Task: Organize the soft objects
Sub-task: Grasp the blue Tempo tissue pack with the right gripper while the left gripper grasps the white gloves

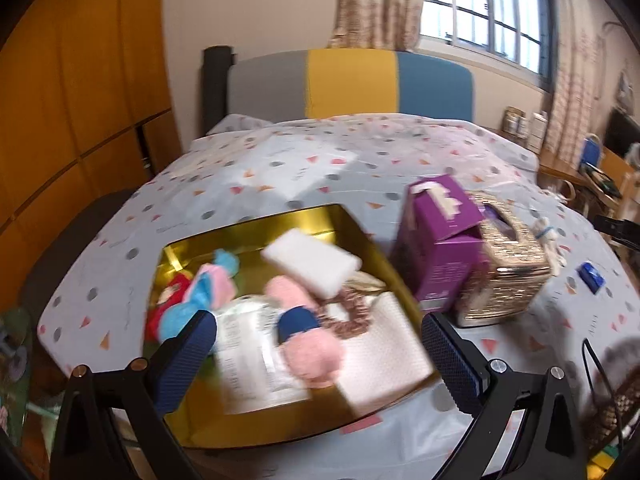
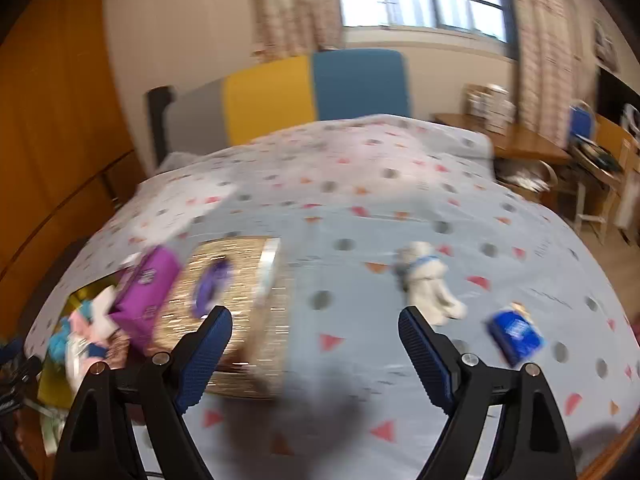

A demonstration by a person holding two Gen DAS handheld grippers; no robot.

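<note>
A gold tin tray (image 1: 352,224) lies on the bed and holds soft things: a white sponge (image 1: 310,262), a pink plush (image 1: 308,344), a blue-and-pink plush (image 1: 200,292), a red item (image 1: 170,300), a white cloth (image 1: 384,352) and a packet (image 1: 248,356). My left gripper (image 1: 320,344) is open and empty, hovering over the tray's near side. My right gripper (image 2: 316,336) is open and empty above the bedsheet. A small white plush toy (image 2: 428,284) lies just beyond its right finger. A blue packet (image 2: 516,334) lies further right.
A purple box (image 1: 440,240) and a gold tissue box (image 1: 508,260) stand right of the tray; both show in the right wrist view, purple box (image 2: 148,292) and tissue box (image 2: 248,304). A wooden wardrobe (image 1: 80,100) stands left, a desk (image 2: 528,148) right. A basket (image 1: 616,408) sits at near right.
</note>
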